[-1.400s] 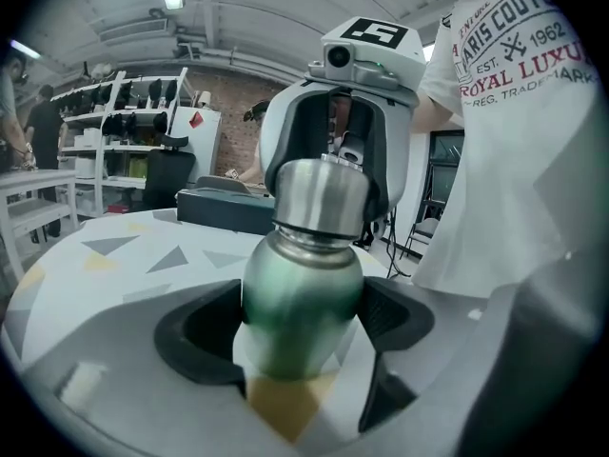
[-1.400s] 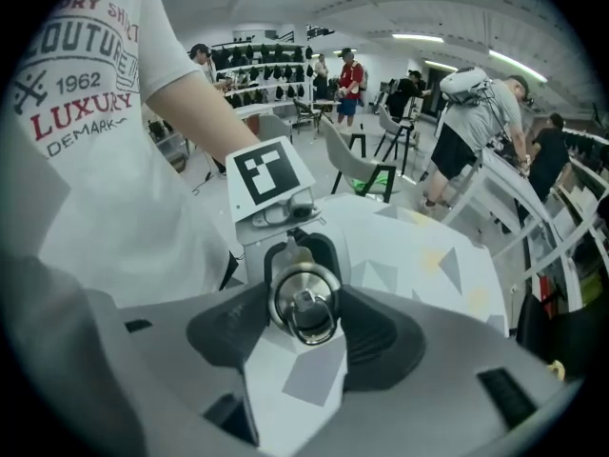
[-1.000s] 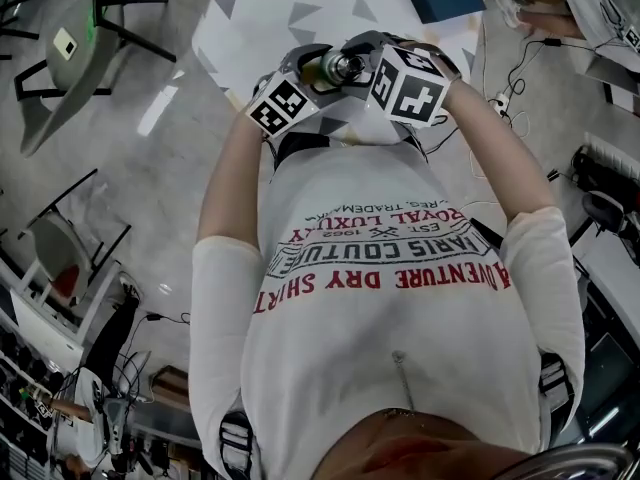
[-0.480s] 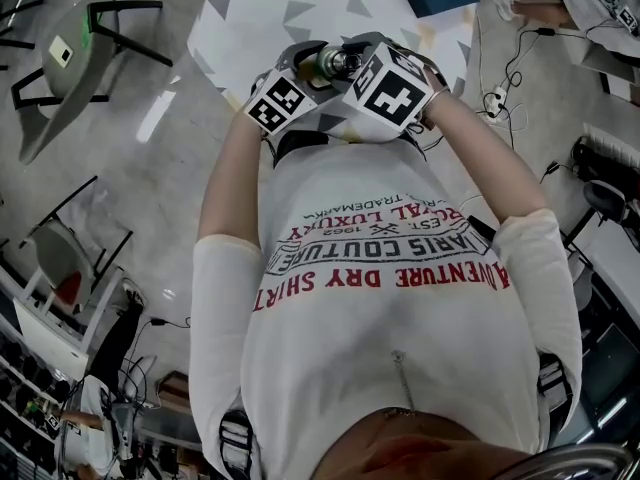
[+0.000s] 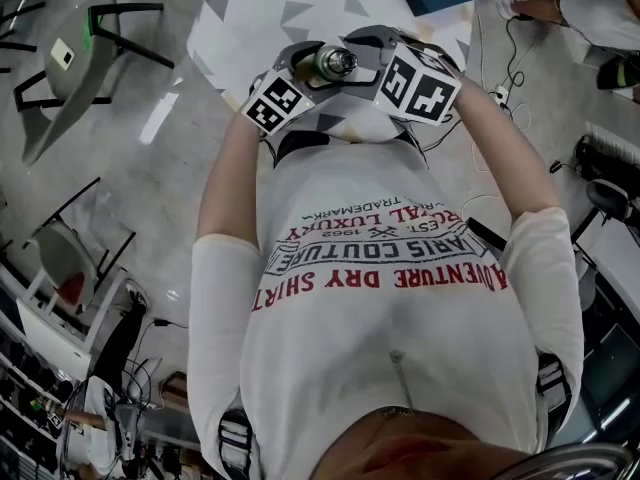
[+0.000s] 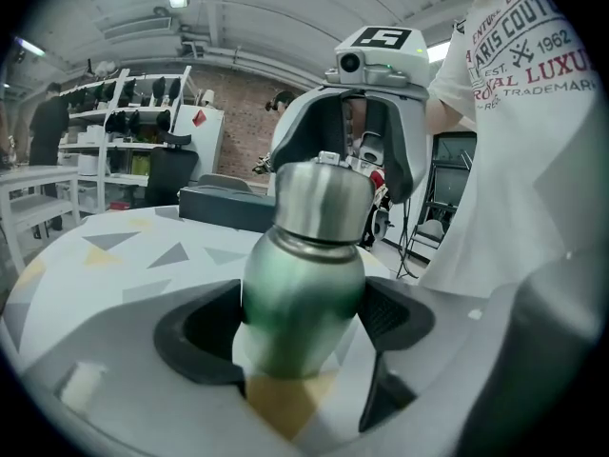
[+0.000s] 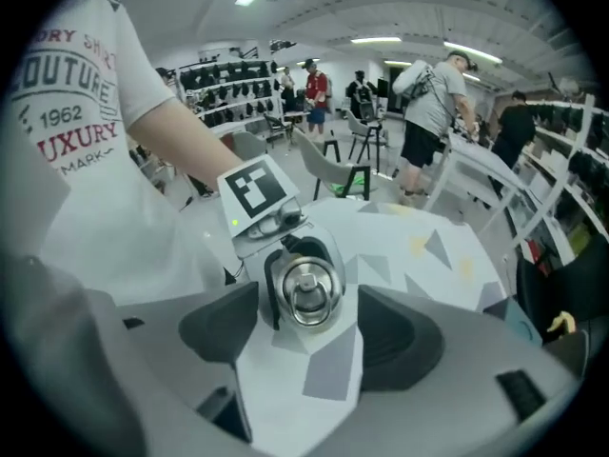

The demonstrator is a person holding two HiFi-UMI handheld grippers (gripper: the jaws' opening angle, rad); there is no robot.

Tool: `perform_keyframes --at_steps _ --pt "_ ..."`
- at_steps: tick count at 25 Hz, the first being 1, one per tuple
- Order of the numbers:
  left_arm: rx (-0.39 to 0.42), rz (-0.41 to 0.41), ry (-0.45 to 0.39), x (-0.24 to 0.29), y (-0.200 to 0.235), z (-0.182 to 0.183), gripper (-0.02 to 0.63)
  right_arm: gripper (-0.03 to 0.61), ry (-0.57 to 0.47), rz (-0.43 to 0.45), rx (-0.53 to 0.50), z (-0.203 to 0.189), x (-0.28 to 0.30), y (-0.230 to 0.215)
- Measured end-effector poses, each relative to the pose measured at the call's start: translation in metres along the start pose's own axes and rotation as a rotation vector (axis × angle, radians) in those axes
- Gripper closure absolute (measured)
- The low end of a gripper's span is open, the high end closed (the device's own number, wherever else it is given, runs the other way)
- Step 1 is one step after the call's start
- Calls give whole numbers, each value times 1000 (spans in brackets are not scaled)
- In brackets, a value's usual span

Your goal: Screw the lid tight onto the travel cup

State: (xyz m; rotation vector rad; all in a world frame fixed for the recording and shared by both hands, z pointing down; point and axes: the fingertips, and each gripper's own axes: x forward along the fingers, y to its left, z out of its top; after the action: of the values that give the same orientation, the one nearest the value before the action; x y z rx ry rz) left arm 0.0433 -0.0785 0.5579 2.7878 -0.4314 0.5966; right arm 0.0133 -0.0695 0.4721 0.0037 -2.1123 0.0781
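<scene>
A green steel travel cup (image 6: 304, 288) with a silver lid (image 6: 322, 201) is held upright over the table. My left gripper (image 6: 303, 329) is shut on the cup's body, with a dark pad pressed on each side. In the head view the lid (image 5: 337, 63) shows from above between the two marker cubes. My right gripper (image 7: 309, 336) points down at the lid (image 7: 303, 288); its jaws have just been opening. They stand wide, the pads (image 7: 404, 341) clear of the lid and holding nothing. From the left gripper view the right gripper (image 6: 354, 150) hangs just behind the lid.
The table top (image 5: 300, 8) is white with grey and yellow triangles. A grey chair (image 5: 80, 48) stands on the floor at the left, and cables (image 5: 505, 98) lie at the right. Several people (image 7: 428, 103) stand among shelves and chairs in the background.
The right gripper's jaws have spread apart and let go of the lid. Its marker cube has turned and shifted slightly right, so more of the lid shows. The left gripper has stayed put.
</scene>
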Motion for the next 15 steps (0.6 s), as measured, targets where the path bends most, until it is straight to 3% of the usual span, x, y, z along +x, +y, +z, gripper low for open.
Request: perform_keyframes --at_steps 6,11,15 --pt "7 15 10 0 1 0 229 279 -57 120 -316 8 -3 5" --pt "4 18 21 0 1 -1 229 284 8 190 -408 -3 6 -2" --pt "2 23 22 0 1 -1 229 341 7 241 -424 -2 5 0"
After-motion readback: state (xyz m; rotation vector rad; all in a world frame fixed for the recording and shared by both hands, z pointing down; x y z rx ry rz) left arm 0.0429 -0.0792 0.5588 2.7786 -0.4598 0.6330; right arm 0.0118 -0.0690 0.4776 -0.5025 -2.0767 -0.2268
